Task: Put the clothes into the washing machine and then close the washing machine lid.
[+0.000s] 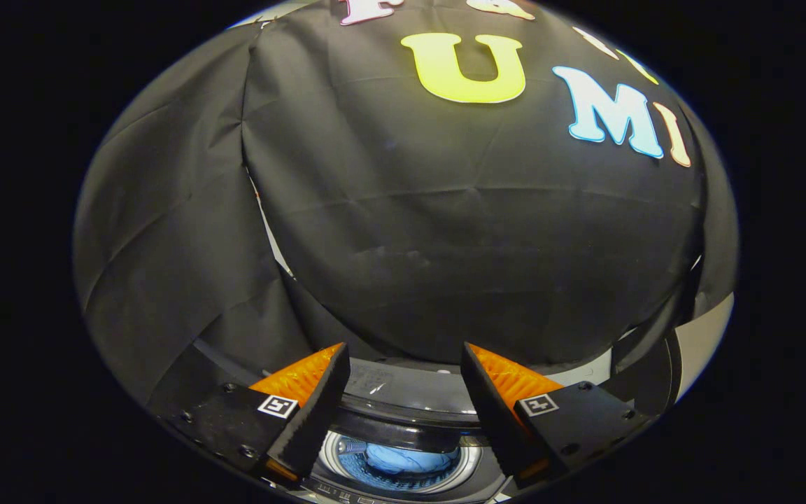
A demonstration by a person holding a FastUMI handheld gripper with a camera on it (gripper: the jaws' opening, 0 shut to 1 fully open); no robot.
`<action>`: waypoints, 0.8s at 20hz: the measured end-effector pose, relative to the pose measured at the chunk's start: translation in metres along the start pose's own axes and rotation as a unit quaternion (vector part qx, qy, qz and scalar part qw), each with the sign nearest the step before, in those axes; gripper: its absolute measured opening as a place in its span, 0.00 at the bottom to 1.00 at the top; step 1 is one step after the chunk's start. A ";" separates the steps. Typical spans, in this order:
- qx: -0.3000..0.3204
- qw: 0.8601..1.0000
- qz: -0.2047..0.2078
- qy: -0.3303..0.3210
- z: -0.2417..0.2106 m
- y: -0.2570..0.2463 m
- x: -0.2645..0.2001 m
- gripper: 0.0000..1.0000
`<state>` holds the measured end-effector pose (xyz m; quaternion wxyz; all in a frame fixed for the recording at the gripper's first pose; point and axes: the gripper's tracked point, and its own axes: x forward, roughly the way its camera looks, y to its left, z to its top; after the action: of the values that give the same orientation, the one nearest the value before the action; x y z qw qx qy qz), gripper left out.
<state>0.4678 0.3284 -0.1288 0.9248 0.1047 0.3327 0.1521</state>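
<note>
Below, crumpled blue clothes (pixel 406 460) inside the washing machine (pixel 403 420), claw (pixel 403 357) spread, empty.

The tool (pixel 403 364) is held spread wide, its two fingers (pixel 308 413) well apart and angled inward at the tips, gripping nothing.

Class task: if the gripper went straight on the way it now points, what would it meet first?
Probably the booth's black cloth wall. The open gripper holds nothing and aims over the washing machine, whose drum holds blue clothes. Depth is unclear.
</note>
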 end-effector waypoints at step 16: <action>-0.001 1.000 -0.007 -0.029 -0.085 0.019 -0.048 0.99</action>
<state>0.3733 0.3370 -0.1592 0.9353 0.1053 0.3062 0.1425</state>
